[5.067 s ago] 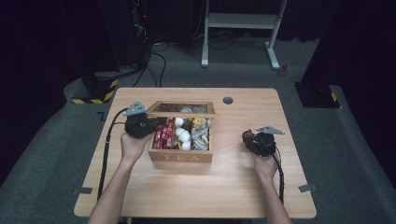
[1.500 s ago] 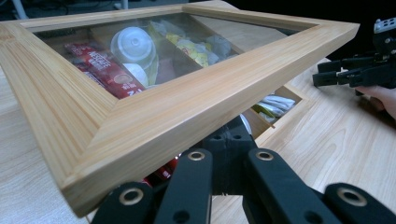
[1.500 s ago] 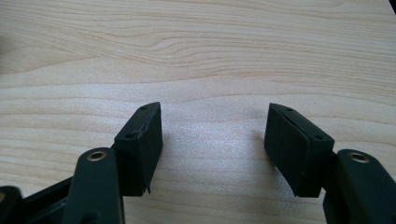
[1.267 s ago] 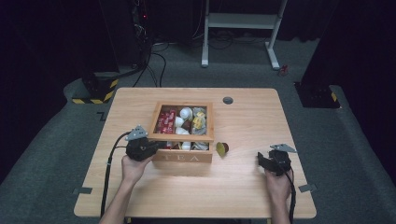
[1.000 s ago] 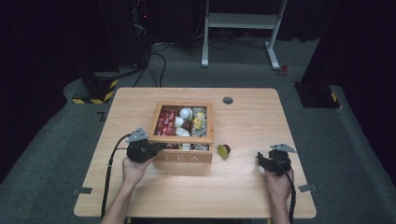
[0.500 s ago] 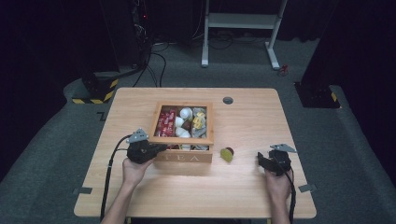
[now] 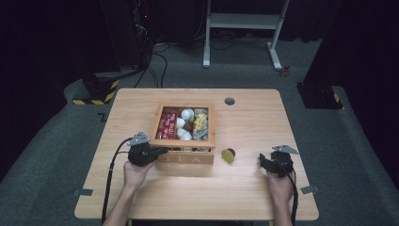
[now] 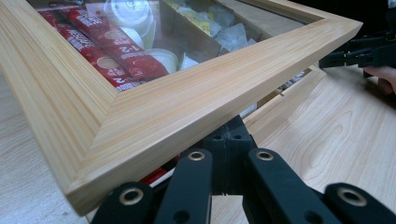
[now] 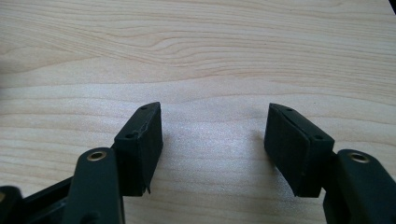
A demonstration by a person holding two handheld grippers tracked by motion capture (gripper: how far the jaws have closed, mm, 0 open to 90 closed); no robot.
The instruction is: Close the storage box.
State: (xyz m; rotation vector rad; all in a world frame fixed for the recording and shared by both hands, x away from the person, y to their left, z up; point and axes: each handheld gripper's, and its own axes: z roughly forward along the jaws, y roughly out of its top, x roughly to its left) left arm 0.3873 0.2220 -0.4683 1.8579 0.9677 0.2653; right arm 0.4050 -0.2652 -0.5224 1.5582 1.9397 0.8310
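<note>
Nearest the person, the right hand-held gripper [image 7: 265,162] rests low on the surface [image 7: 244,197] with its jaws standing apart and nothing between them; its own view looks onto bare wood grain [image 9: 210,56]. The left hand-held gripper [image 7: 162,151] is closed, its jaws tucked under the front left corner of the glass-paned lid [image 8: 154,112], which sits tilted, lifted a little off the tea box [image 7: 184,157]; whether the pads pinch the frame or only prop it up I cannot tell. A small round capsule [image 7: 228,155] lies on the surface just right of the box, between it and the right gripper. The box stands in the middle of the surface, holding red sachets [image 8: 100,53], white cups [image 7: 187,114] and paper packets [image 7: 201,123]. The lid looks stiff and fairly heavy for its size, wood around fragile glass, so the frame edge is the place to hold. The capsule seems light, smooth and apt to roll; gripping across its sides would suit it.
</note>
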